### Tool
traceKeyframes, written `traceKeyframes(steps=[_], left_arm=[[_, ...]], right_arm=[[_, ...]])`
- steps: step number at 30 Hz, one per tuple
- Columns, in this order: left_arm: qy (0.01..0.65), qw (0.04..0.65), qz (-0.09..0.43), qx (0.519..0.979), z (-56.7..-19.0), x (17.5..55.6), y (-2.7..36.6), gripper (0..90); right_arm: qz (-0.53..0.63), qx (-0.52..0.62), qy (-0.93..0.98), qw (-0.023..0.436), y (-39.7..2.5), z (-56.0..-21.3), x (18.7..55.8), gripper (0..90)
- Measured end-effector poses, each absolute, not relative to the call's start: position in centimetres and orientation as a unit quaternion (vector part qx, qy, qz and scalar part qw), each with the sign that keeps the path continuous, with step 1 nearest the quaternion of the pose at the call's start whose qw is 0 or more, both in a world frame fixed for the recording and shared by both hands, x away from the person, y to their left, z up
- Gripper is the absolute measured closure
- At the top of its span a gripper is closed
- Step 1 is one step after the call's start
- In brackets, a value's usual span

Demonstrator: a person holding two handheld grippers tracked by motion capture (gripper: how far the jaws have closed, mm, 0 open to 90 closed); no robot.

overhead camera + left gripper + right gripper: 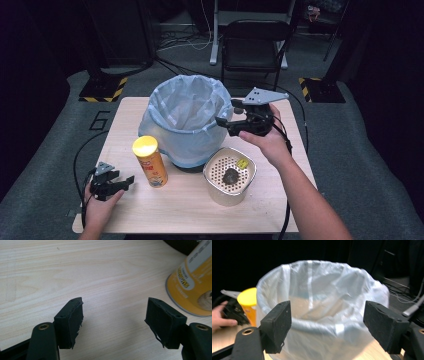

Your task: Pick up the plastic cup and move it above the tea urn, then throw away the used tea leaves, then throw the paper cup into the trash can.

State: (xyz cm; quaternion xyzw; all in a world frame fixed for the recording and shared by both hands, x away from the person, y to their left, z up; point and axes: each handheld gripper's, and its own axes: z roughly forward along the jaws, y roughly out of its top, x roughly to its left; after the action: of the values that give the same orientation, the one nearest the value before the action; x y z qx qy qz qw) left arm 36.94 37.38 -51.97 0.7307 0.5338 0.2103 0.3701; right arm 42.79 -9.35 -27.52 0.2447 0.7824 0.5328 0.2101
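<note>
A bin lined with a pale blue bag (185,117) stands at the middle of the wooden table (280,210). My right gripper (223,123) hovers at the bin's right rim, open and empty, and the bag (322,305) fills the space beyond its jaws. A yellow-lidded snack can (149,161) stands upright in front left of the bin. My left gripper (127,181) rests on the table left of the can, open with bare wood between its pads; the can (192,285) stands just past the right jaw. A perforated metal container (230,176) with a dark lump and a yellow scrap inside sits front right.
A black folding chair (255,45) stands behind the table on the grey floor. Cables trail from both grippers along the table's left and right sides. Yellow-black striped stand bases (105,89) sit at the far left and far right.
</note>
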Motion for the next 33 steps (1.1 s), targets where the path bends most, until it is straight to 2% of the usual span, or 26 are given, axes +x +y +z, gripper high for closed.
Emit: traceKeyframes(steps=[5, 14, 17, 21, 29, 33], left_arm=[[0.526, 0.378, 0.204, 0.734, -51.2, 36.6, 37.2, 31.3], [0.512, 0.404, 0.222, 0.725, -49.2, 35.7, 36.9, 31.3], [0.518, 0.405, 0.212, 0.723, -48.6, 35.6, 37.1, 22.9], [0.517, 0.413, 0.21, 0.72, -48.1, 35.4, 37.2, 18.7], [0.496, 0.425, 0.215, 0.726, -46.6, 34.6, 36.6, 15.8], [0.478, 0.44, 0.197, 0.734, -45.9, 34.2, 35.8, 15.5]], right_arm=[[0.535, 0.252, 0.778, 0.212, -10.4, -28.3, 42.4, 22.7], [0.511, 0.277, 0.779, 0.237, -12.3, -30.5, 40.9, 22.9], [0.511, 0.287, 0.775, 0.236, -13.2, -31.8, 40.2, 23.3], [0.504, 0.29, 0.775, 0.248, -14.1, -33.1, 39.6, 24.0], [0.5, 0.313, 0.766, 0.255, -15.8, -35.2, 38.9, 24.0], [0.506, 0.336, 0.754, 0.248, -16.8, -36.3, 38.8, 24.0]])
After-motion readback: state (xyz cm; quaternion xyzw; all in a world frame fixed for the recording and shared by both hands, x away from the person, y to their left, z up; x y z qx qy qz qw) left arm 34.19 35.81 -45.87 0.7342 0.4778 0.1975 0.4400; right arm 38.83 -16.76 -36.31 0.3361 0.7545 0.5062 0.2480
